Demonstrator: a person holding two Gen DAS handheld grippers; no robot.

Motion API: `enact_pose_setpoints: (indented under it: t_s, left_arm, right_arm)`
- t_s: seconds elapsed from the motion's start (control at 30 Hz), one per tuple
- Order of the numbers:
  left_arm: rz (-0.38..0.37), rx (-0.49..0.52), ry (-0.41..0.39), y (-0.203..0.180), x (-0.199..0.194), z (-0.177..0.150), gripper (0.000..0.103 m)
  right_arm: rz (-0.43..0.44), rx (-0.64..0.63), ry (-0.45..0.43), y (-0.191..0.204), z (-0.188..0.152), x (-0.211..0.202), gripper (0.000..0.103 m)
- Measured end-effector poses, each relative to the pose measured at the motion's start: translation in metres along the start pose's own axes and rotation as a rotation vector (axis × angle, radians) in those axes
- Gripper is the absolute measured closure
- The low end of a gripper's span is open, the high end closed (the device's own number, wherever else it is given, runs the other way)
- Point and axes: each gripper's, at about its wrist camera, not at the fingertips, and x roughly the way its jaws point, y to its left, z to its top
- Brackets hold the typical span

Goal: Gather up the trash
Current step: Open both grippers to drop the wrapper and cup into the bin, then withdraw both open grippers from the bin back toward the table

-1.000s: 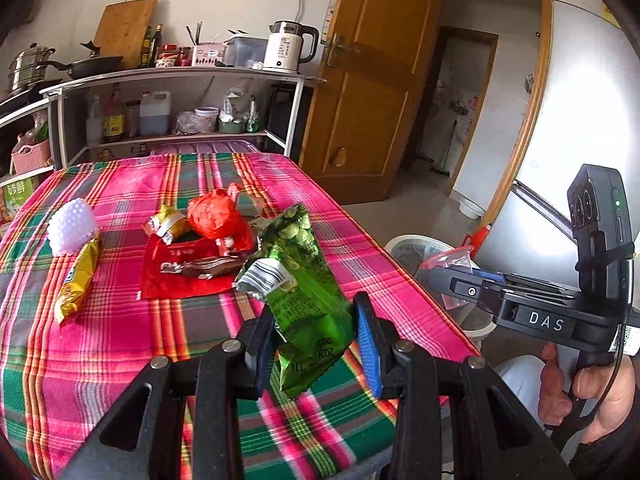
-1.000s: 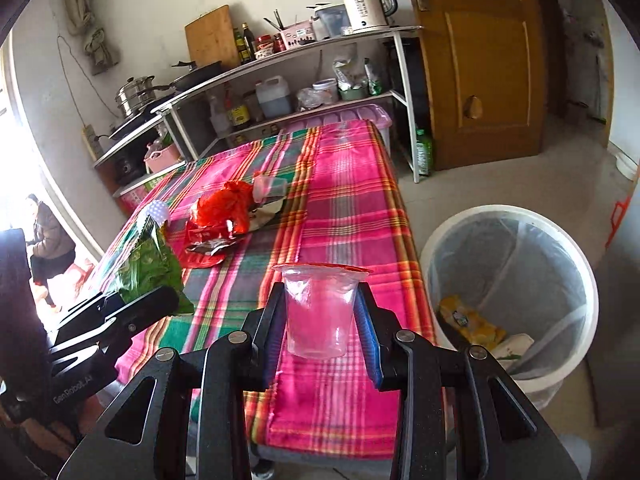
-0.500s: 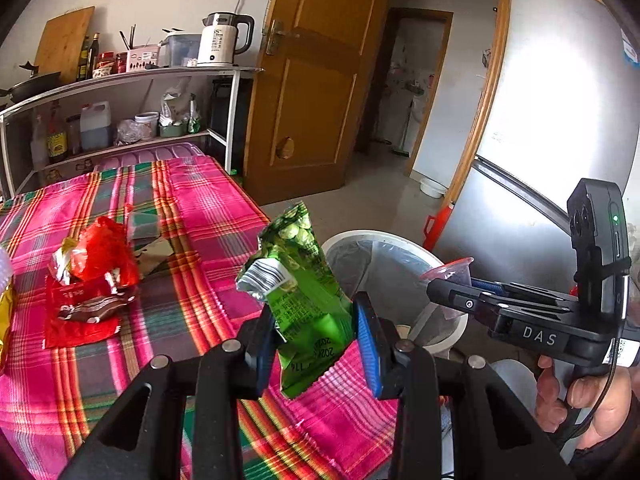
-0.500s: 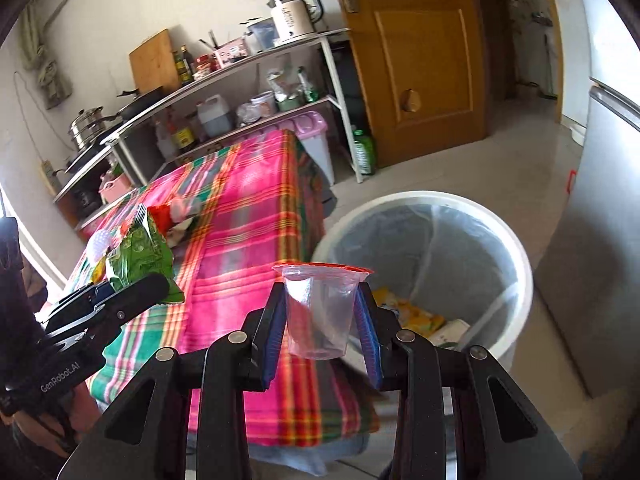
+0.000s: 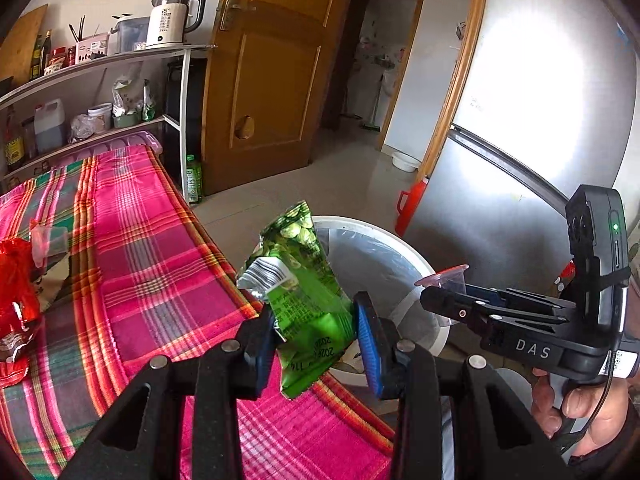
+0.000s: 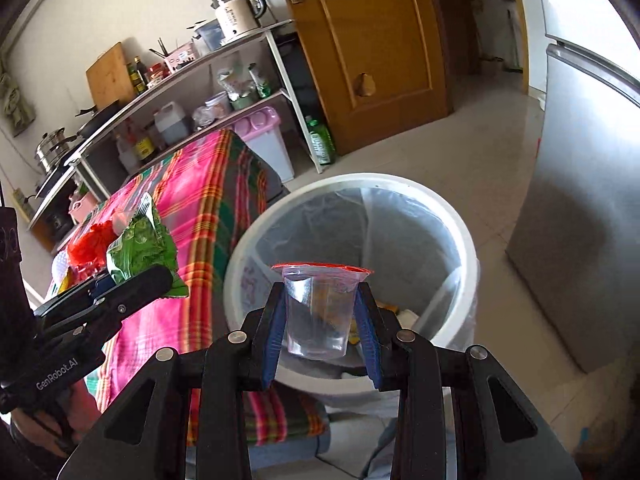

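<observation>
Right, we read "DAS" in white on the right gripper (image 5: 442,294) body from the left camera, and "GenRobot.AI" on the left gripper (image 6: 132,280) from the right camera. We have the left blue pads (image 5: 366,340) clamped on a green snack bag (image 5: 304,292), printed digits near its lower edge only partly legible, held at the table's (image 5: 132,264) plaid corner beside the bin. Our right pads (image 6: 276,334) are pinched on a clear plastic cup (image 6: 320,312) with a red rim, tilted down over the white lined bin (image 6: 452,220). A hand (image 5: 576,400) grips the right handle.
</observation>
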Motion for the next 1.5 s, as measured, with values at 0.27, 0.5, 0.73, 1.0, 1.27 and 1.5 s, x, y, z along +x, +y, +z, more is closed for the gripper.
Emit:
enact_pose_setpoints:
  t_s: [0.27, 0.5, 0.73, 1.0, 1.27, 1.5]
  left_arm:
    - [-0.022, -0.014, 0.052, -0.007, 0.033, 0.008, 0.06]
    - [-0.039, -0.047, 0.076, -0.005, 0.04, 0.007, 0.057]
    - [-0.042, -0.076, 0.033, 0.002, 0.02, 0.006, 0.057]
    - [-0.018, -0.066, -0.039, 0.009, -0.019, -0.001, 0.057]
    - [0.028, -0.078, -0.095, 0.021, -0.061, -0.015, 0.057]
    - [0.079, -0.107, -0.128, 0.041, -0.09, -0.03, 0.057]
  right_arm:
    - [-0.024, 0.02, 0.014, -0.018, 0.004, 0.014, 0.067]
    - [-0.031, 0.04, 0.021, -0.026, 0.003, 0.018, 0.061]
    - [-0.02, 0.016, -0.011, -0.018, 0.004, 0.004, 0.061]
    - [0.013, -0.045, -0.083, 0.012, 0.002, -0.027, 0.061]
    - [0.081, -0.093, -0.1, 0.048, -0.004, -0.037, 0.061]
    - [0.147, -0.166, -0.07, 0.087, -0.015, -0.032, 0.061]
